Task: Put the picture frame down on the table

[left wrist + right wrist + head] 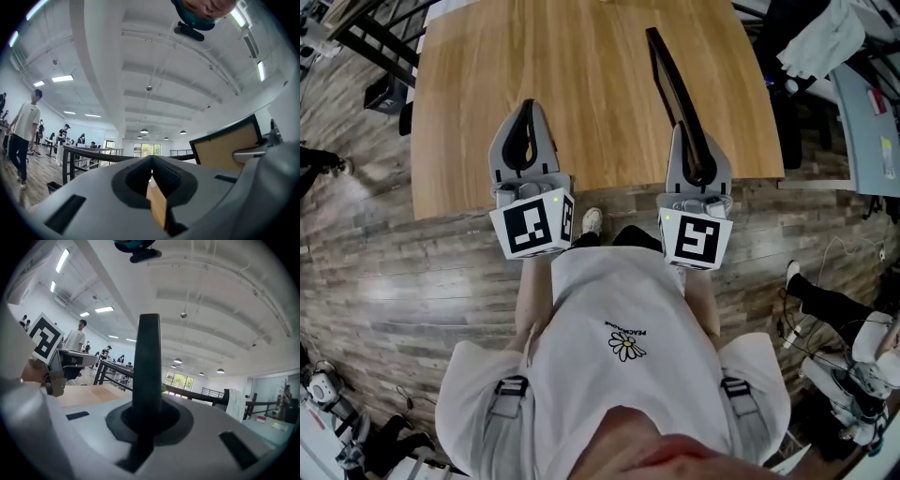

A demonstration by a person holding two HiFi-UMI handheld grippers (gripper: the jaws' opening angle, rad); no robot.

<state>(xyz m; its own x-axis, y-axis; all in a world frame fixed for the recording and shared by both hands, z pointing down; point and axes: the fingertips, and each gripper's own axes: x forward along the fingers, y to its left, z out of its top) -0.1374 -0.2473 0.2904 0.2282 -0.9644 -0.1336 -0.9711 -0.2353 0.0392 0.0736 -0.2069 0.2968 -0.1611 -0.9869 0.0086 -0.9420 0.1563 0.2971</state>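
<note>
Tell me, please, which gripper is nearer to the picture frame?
Right: the right gripper holds the picture frame in its jaws; the left gripper is apart, off to its left.

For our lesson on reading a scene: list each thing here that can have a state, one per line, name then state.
picture frame: gripped at one edge, held up over the table, not yet laid down
right gripper: shut on the picture frame
left gripper: shut, nothing between its jaws
</note>
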